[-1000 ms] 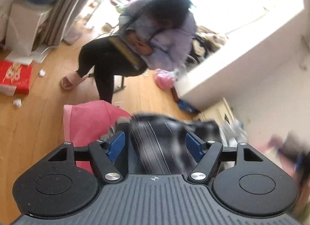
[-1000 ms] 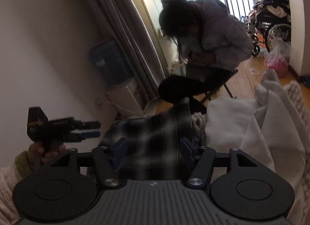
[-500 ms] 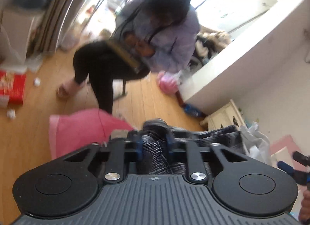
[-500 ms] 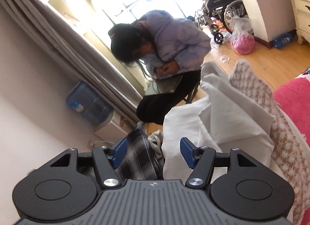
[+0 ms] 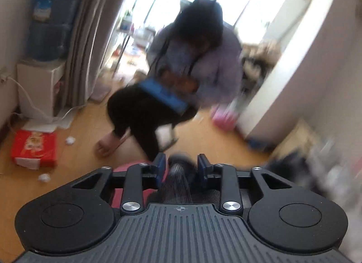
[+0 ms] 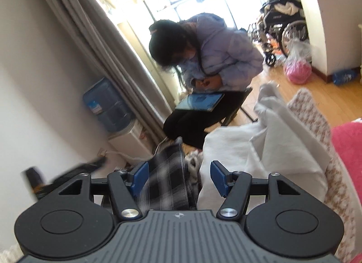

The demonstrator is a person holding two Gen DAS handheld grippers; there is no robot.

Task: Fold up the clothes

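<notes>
A bedroom with a wooden floor (image 5: 86,127): far across it, a person (image 6: 217,59) sits bent over a tablet (image 6: 199,102) beside the curtain (image 6: 95,43) and a water dispenser (image 5: 45,43). Nearer, a white cloth (image 6: 260,145) lies heaped to the right of the dark plaid garment (image 6: 165,181). The right gripper (image 6: 178,179) stands wide open, the plaid between its pads, unpinched. The left gripper (image 5: 182,166), blurred, has just been opening; its half-parted jaws flank a bunch of the plaid, pads apparently clear.
</notes>
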